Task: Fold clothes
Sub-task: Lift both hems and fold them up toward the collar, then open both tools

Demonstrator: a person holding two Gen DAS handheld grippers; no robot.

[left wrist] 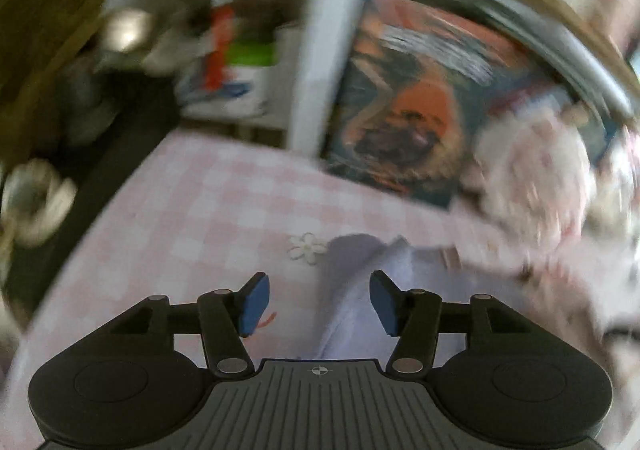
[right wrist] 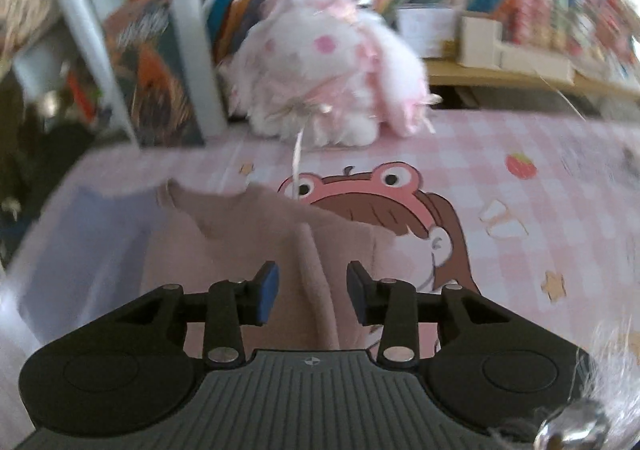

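Pink garment (right wrist: 248, 246) between right hand-held gripper (right wrist: 313, 292) (open).

The worktop (left wrist: 192, 210) is being viewed low and close from both wrists; the plush toy (right wrist: 328, 66) is being shared.

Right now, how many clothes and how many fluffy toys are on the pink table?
Clothes: 2, a pink one and a pale purple one.
Fluffy toys: 1, a pink and white one.
Total: 3.
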